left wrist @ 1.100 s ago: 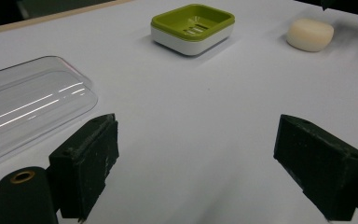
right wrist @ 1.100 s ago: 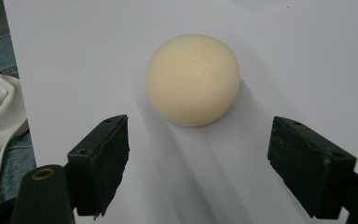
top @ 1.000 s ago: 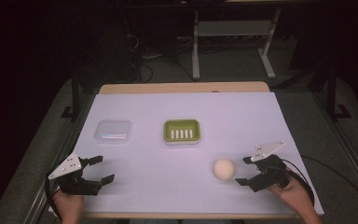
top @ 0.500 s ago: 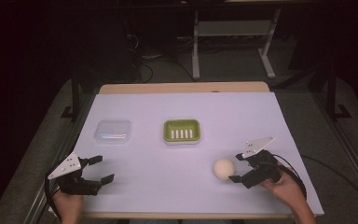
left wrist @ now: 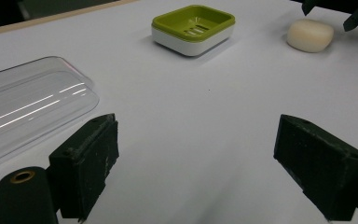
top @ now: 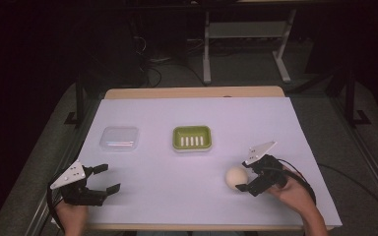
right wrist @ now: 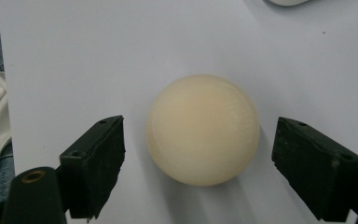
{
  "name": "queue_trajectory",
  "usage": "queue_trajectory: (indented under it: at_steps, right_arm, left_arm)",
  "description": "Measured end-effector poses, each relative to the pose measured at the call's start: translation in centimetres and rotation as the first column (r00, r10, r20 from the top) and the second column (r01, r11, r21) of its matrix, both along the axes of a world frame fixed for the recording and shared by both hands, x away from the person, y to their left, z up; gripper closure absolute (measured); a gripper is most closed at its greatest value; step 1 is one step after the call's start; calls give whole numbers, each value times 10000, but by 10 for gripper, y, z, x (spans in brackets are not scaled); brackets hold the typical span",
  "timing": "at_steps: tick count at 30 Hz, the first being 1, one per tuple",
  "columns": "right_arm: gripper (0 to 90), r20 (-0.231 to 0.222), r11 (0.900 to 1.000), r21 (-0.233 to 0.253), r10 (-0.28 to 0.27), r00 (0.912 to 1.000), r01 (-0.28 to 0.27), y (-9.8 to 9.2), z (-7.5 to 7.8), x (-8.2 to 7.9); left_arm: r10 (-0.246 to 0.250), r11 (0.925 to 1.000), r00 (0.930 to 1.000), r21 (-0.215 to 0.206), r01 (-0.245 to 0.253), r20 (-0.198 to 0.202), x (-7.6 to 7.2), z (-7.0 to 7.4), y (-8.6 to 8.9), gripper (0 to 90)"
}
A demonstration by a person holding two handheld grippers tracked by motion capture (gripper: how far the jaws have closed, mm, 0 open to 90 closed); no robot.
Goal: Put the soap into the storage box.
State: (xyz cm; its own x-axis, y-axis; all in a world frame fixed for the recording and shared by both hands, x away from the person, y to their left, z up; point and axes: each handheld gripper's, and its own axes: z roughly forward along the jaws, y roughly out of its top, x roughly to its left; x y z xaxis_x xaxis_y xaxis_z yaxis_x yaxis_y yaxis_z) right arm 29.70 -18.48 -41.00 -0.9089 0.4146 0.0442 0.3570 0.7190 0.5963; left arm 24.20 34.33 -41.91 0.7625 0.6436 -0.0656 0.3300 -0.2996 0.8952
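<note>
Cream soap [right wrist: 204, 129] sits between the right claw's [right wrist: 198, 158] parted jaws; left claw [left wrist: 205, 172] gapes idle.

Bare table btwn clear lid [top: 120, 137], soap dish [top: 192, 138] & soap [top: 236, 177]; near edge free.

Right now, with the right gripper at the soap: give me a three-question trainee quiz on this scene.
1. True or false: the right gripper is shut on the soap.
2. Which thing lies nearest the left gripper? A) the soap dish B) the clear lid C) the soap
3. Fill in: the inside of the soap dish is ____ in colour.

Key
1. False. The jaws stand open on either side of the soap, with a gap on each side.
2. B. The clear lid lies just ahead of the left gripper, at the left of the table.
3. Green, with a white base below.
</note>
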Motion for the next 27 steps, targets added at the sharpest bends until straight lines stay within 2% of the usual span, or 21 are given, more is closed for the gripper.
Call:
queue_trajectory:
  at_steps: [14, 18, 27]
  right_arm:
    - [159, -351, 9982, -445, 379, 9987, -394, 11, -6, 11]
    - [158, -304, 9969, -589, 509, 9982, -526, 16, -9, 13]
    - [160, -359, 9945, -927, 459, 9983, -491, 19, -14, 15]
  left_arm:
    - [1, 10000, 10000, 54, -1, -42, 0, 0, 0, 132]
    - [-13, 10000, 10000, 27, 14, -55, 0, -1, -1, 132]
    - [-38, 10000, 10000, 17, 38, -79, 0, -1, -1, 132]
